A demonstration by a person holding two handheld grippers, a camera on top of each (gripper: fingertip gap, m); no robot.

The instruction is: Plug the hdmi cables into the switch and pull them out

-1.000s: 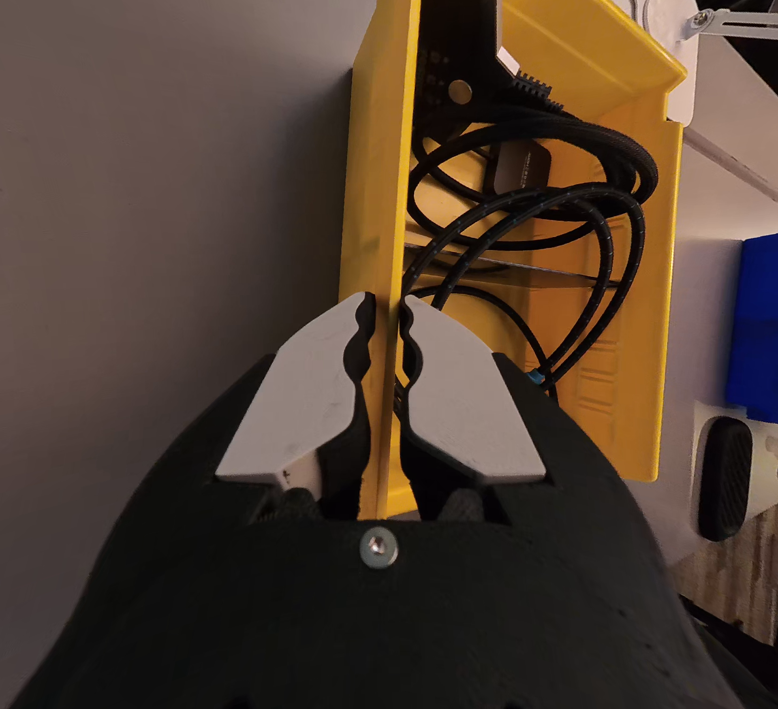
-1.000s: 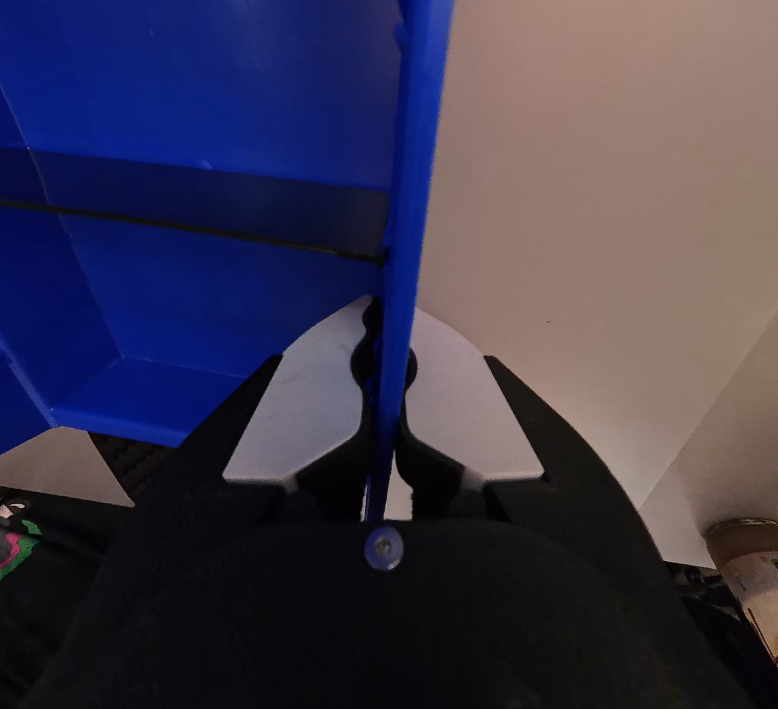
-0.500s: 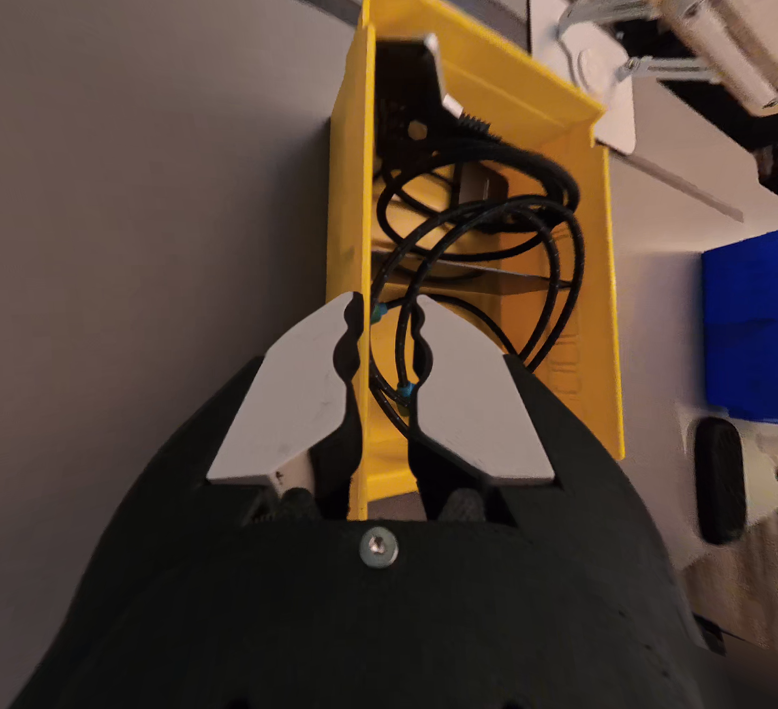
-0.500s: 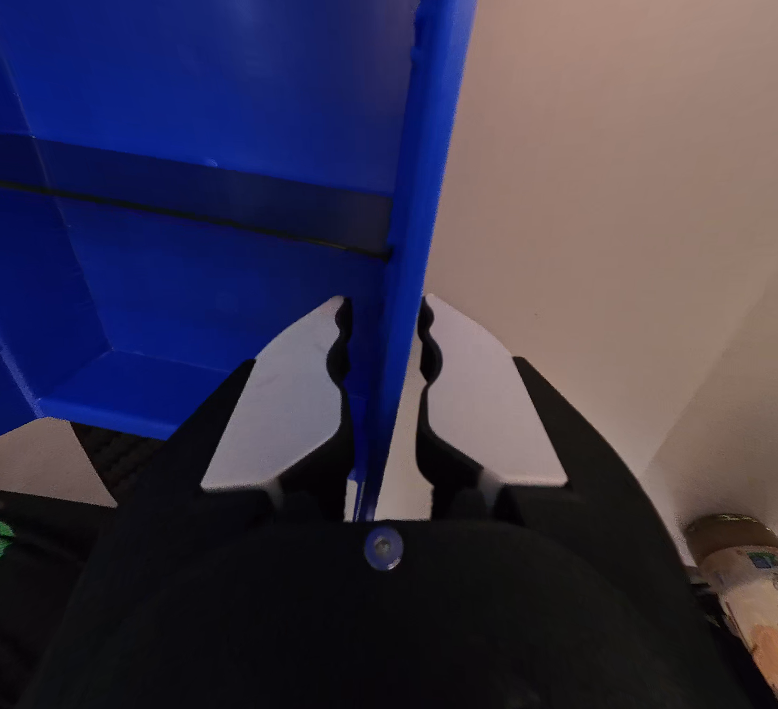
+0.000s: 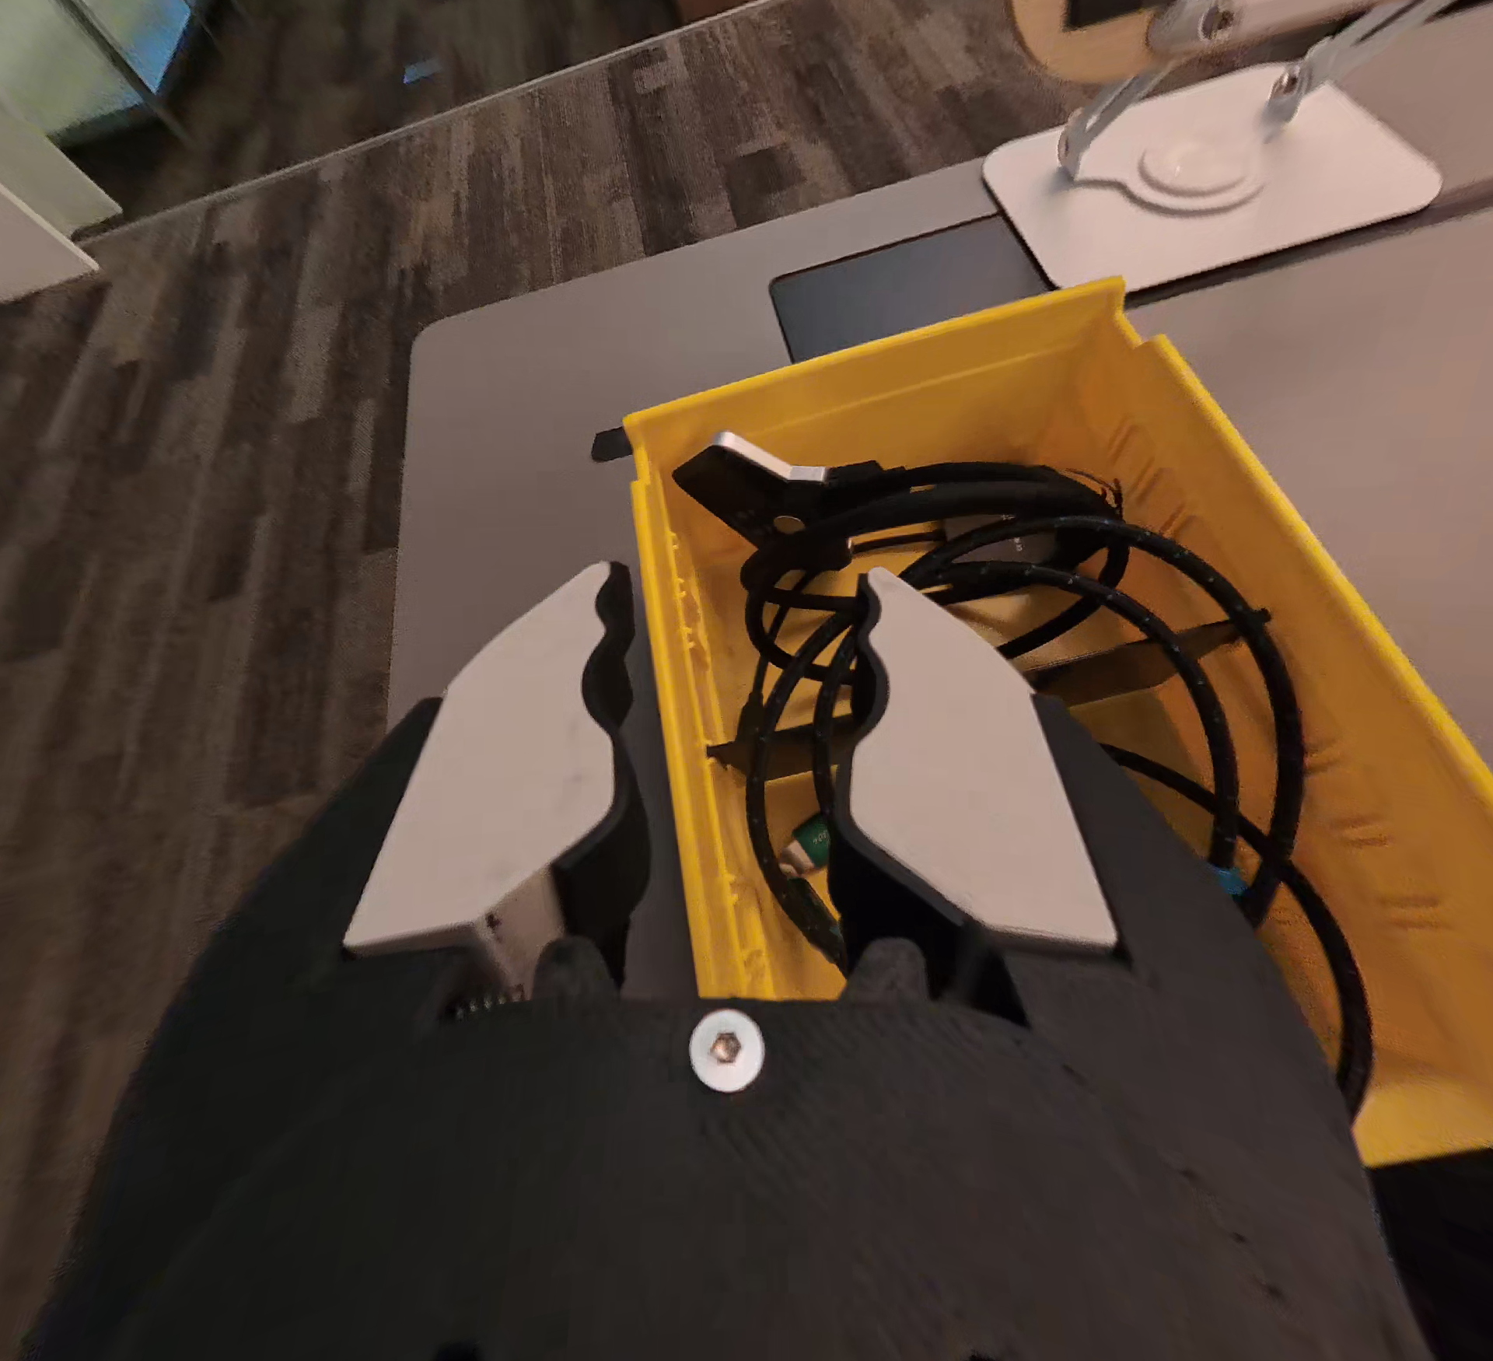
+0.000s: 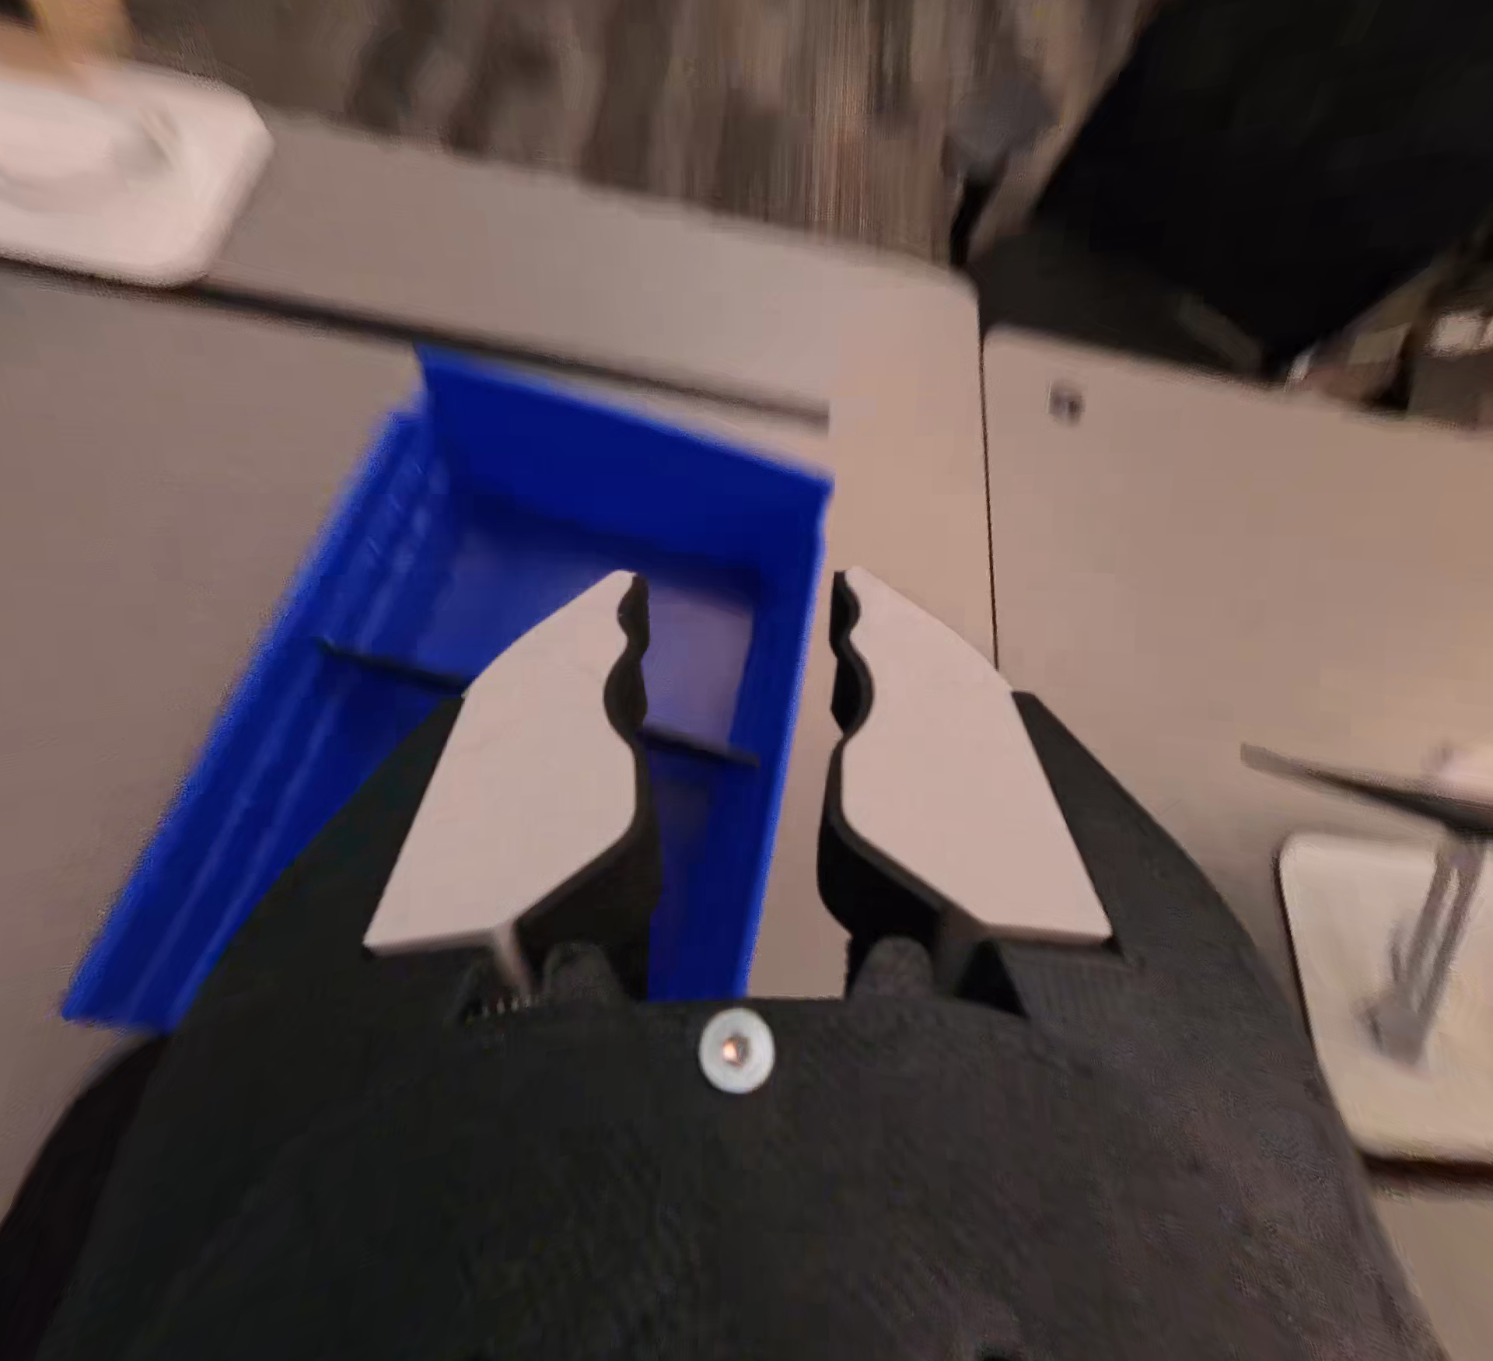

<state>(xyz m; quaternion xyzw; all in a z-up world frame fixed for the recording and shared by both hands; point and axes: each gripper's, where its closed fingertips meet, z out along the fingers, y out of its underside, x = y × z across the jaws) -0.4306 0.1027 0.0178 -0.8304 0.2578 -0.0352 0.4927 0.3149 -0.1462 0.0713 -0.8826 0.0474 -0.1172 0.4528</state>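
The left gripper [image 5: 739,587] stood spread wide, its two grey fingers straddling the near left wall of a yellow bin [image 5: 953,385] without pinching it: one finger lay outside over the grey table [image 5: 501,417], the other inside above the tangle. In that bin lay the coiled black braided hdmi cables [image 5: 1131,595], looped over one another across a thin dark divider, with a green-tipped plug [image 5: 812,841] showing low between the fingers. At the far left corner of the bin the switch [image 5: 747,486], a black box with a silver edge, leaned tilted against the wall, and one cable seemed to run up to it; whether it was plugged in could not be told. Beyond the bin stood the white base of a monitor stand [image 5: 1212,191], and past the table edge lay dark patterned carpet [image 5: 242,514].

The right gripper [image 6: 739,583] was likewise parted and held nothing, its fingers set either side of the right wall of a blue bin [image 6: 614,449]. That view was blurred, but a cross divider showed inside the bin, which sat on the same grey surface.
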